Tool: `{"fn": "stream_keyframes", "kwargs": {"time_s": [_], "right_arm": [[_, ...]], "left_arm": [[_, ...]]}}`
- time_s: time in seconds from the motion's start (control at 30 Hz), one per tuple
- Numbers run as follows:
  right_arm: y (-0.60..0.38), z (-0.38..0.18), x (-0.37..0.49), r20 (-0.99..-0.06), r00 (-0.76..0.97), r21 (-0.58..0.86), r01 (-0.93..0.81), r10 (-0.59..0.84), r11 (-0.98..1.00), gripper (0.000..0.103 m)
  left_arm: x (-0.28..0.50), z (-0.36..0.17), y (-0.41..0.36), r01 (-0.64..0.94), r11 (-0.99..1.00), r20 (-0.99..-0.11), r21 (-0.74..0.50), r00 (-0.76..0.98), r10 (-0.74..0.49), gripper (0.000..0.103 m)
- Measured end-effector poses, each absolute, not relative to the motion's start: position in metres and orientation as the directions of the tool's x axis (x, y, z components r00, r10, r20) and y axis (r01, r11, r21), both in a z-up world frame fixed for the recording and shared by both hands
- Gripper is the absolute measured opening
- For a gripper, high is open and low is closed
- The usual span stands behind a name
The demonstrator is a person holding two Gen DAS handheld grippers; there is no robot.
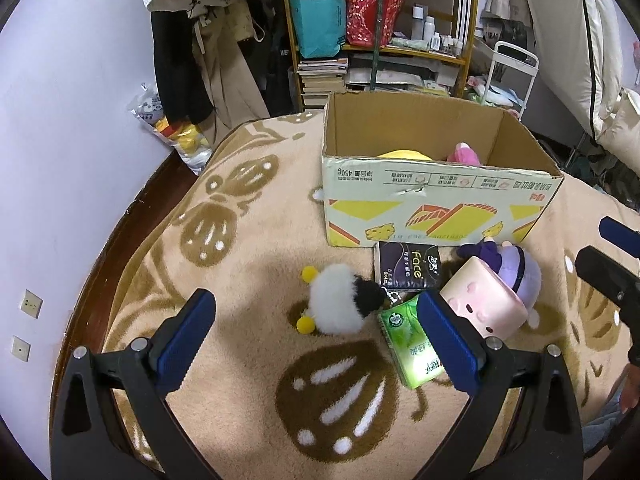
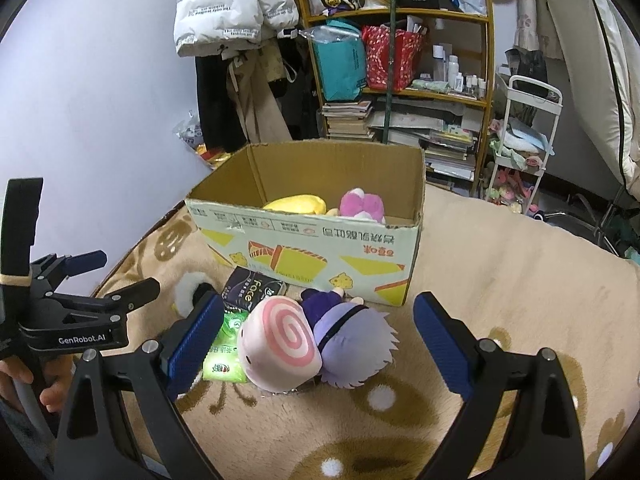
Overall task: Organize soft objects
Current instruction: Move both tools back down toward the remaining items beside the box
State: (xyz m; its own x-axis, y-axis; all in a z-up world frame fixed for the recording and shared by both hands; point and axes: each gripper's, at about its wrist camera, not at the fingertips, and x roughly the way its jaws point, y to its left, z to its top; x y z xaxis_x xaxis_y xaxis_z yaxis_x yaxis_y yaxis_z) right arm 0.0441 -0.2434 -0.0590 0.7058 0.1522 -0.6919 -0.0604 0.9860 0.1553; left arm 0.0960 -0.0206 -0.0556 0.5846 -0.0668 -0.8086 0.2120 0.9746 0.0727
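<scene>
An open cardboard box (image 1: 436, 216) (image 2: 312, 248) stands on the blanket and holds a yellow plush (image 2: 296, 203) and a pink plush (image 2: 362, 204). In front of it lie a white and black fluffy plush (image 1: 344, 300), a pink swirl-roll plush (image 1: 484, 300) (image 2: 280, 344), a purple-haired doll (image 1: 516, 268) (image 2: 352, 344), a dark tissue pack (image 1: 406, 266) (image 2: 252, 292) and a green tissue pack (image 1: 410, 344) (image 2: 224, 352). My left gripper (image 1: 316, 336) is open just short of the fluffy plush. My right gripper (image 2: 318, 344) is open around the roll plush and doll.
A beige patterned blanket (image 1: 256, 400) covers the surface, its left edge dropping off near the lilac wall (image 1: 60, 160). Behind the box stand a crowded shelf (image 2: 400, 80), hanging coats (image 1: 208, 40) and a white trolley (image 2: 524, 140). A hand (image 2: 24, 384) holds the left gripper.
</scene>
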Motion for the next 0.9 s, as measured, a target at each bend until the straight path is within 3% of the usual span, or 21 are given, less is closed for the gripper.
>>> {"fn": "stream_keyframes", "kwargs": {"time_s": [0.43,0.9], "right_arm": [[-0.237,-0.083,0.057,-0.745,0.648,0.149,-0.071,0.159,0.986,0.1],[-0.231,-0.106,0.067,-0.792,0.582,0.153,-0.104,0.185,0.983,0.1]], "left_arm": [[0.117,-0.084,-0.027,0.234,0.971,-0.862,0.041,0.5,-0.085,0.1],[0.127,-0.116,-0.025,0.241,0.966,-0.918,-0.093,0.355,-0.177,0.099]]}}
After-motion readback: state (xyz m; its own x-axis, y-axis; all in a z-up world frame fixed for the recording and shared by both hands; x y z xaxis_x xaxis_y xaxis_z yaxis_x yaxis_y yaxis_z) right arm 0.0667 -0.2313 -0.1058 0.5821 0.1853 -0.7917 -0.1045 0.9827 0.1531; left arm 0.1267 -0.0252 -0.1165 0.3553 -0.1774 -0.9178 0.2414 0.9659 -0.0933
